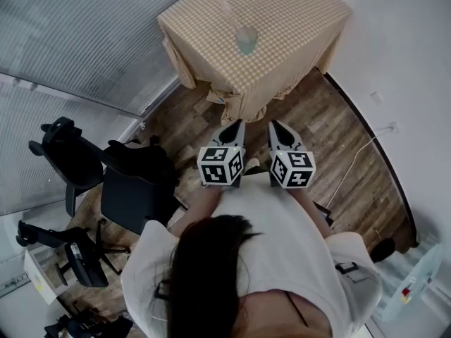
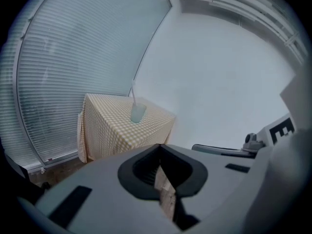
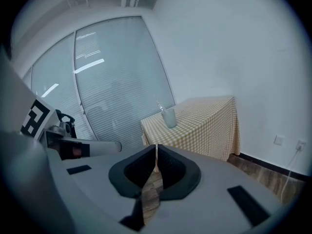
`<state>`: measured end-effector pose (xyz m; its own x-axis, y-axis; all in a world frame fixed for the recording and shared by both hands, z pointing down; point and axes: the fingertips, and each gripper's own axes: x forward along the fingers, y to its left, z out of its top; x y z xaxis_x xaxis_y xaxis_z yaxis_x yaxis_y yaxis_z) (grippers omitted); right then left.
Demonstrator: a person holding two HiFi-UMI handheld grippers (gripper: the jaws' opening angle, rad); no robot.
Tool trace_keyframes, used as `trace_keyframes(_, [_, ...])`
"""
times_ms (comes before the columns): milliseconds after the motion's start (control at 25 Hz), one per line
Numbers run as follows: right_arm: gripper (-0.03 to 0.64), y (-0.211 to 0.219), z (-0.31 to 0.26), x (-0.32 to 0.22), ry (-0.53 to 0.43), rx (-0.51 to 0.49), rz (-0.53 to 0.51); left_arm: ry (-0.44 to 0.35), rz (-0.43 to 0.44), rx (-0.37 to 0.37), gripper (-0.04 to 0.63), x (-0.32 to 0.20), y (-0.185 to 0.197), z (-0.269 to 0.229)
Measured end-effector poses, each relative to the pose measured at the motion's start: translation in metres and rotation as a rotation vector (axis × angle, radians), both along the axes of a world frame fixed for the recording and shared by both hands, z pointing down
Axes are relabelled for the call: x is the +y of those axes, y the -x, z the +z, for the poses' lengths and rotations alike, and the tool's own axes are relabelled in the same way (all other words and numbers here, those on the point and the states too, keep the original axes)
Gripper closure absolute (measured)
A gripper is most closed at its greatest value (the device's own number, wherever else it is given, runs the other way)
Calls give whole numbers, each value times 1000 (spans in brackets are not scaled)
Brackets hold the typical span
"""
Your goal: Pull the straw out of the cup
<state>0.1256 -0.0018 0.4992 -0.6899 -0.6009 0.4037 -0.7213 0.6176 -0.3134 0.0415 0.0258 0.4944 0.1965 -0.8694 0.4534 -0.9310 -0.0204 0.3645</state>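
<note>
Left tongs [image 2: 159, 146], right tongs [image 3: 156, 146] pressed together, empty, short of the checked bench [image 1: 282, 41] (bearing cup [image 1: 246, 39], straw [image 2: 133, 91]); wooden floor [image 1: 331, 139].

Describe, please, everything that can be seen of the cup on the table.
The cup is a small, pale, translucent tumbler, slightly wider at the rim. It stands upright near the middle of the table, on a yellow checked cloth. A thin pale straw leans in it and rises above the rim. Nothing else touches it. Whether it holds liquid cannot be told.
</note>
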Motion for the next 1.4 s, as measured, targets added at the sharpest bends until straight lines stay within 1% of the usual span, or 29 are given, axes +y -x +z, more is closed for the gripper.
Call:
trace_keyframes(160, [581, -7, 0, -7, -2, -5, 1, 2, -17, 10, 586, -5, -3, 1])
trace_keyframes(360, [581, -13, 0, -12, 8, -18, 9, 3, -6, 4, 586, -8, -10, 0])
trace_keyframes(480, [581, -11, 3, -10, 24, -29, -4, 11, -6, 4, 586, -6, -11, 0])
trace_keyframes(680, [581, -3, 5, -3, 38, -33, -29, 41, -40, 39, 586, 4, -5, 6])
trace_keyframes(840, [581, 1, 5, -6, 41, -41, -23, 38, -17, -1, 586, 2, -3, 4])
trace_keyframes(960, [581, 5, 3, -8, 31, -40, -29, 34, 2, -15, 586, -1, -3, 4])
trace_keyframes(1200, [581, 10, 2, -18, 17, -26, -26, 32, 7, -9, 586, -14, 3, 5])
trace_keyframes(1400, [581, 11, 4, -30, 23, -16, -10, 32, 17, -5, 586, -28, 6, 7])
